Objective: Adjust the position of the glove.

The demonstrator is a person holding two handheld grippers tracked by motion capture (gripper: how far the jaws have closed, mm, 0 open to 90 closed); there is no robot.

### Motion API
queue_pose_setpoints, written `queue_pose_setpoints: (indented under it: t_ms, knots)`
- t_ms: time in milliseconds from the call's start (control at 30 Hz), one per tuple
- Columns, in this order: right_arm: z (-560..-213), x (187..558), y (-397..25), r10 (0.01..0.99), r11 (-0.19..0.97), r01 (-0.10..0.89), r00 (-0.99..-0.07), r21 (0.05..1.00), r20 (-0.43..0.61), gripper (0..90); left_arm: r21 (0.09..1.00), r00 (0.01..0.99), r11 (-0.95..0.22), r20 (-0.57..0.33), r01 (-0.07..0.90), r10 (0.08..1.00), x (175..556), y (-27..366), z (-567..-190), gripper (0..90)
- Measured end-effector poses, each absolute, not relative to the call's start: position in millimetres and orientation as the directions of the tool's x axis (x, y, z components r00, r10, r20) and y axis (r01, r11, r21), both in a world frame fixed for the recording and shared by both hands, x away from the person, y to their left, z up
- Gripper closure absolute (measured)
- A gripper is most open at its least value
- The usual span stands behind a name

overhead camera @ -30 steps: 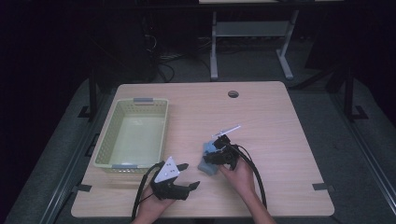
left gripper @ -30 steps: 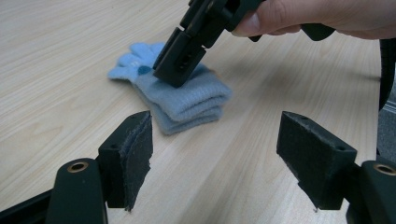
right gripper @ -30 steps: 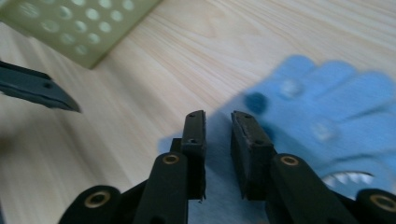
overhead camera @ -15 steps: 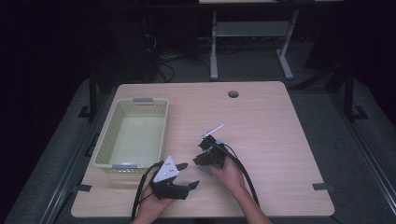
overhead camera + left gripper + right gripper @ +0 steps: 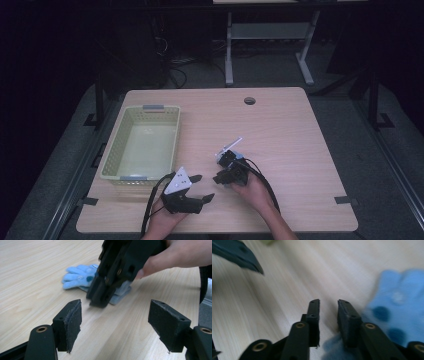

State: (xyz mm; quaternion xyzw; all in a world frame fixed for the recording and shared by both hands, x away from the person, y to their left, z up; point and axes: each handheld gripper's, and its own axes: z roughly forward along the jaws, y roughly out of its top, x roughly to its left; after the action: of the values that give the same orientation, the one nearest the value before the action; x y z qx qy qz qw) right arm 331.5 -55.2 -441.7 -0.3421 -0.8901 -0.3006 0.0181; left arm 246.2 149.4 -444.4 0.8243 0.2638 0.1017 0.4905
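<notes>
Dark room all around, with cables and a metal stand on the floor behind, and the light wood worktop (image 5: 280,125) is the one lit thing. Compared with a second ago the right gripper (image 5: 226,170) has slid left and toward the person, from about mid-worktop down near the front, so it now sits just beside the left gripper (image 5: 200,187). The left one hasn't budged, still parked near the front edge with its jaws spread wide and nothing between them; in the left gripper view you can see both pads (image 5: 73,322) well apart over bare wood. The right gripper is nearly closed, only a slim gap between its jaws, tips down at a light blue glove (image 5: 80,277) with darker blue dots. I honestly can't tell if it's actually pinching the fabric; the right gripper view is blurry, with blue cloth under and beside the jaws, not clearly between them. The glove lies flat on the worktop in the front middle, right under the right gripper, fingers pointing away from it. A pale green basket (image 5: 112,150) sits along the left side of the worktop, close to the left edge, its near end just beside the left gripper. Loads of open wood on the right half and toward the back, where there's a cable hole (image 5: 249,101) near the far edge.
</notes>
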Motion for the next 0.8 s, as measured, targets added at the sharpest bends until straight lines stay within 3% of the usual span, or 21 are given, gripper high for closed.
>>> queue_pose_setpoints:
  t_ms: [133,333,500,800]
  knots:
    - [-422.4,326.2,-73.3,0.629,0.502,0.626,-0.738,0.597,0.246,57.4,0.866,0.828,-0.335,-0.145,0.371,0.541,249.3,146.3,-444.3,28.4]
    - [-419.6,327.4,-107.8,0.677,0.413,0.682,-0.674,0.604,0.298,49.5,0.849,0.812,-0.33,-0.178,0.412,0.556,259.5,131.7,-446.9,30.4]
    - [-428.6,329.6,-127.4,0.716,0.367,0.72,-0.623,0.589,0.314,50.9,0.815,0.785,-0.326,-0.232,0.48,0.575,270.6,119.5,-452.9,31.8]
    - [-443.9,334.4,-146.7,0.757,0.302,0.777,-0.548,0.552,0.356,52.6,0.713,0.654,-0.212,-0.428,0.669,0.624,300.2,111.0,-461.7,36.6]
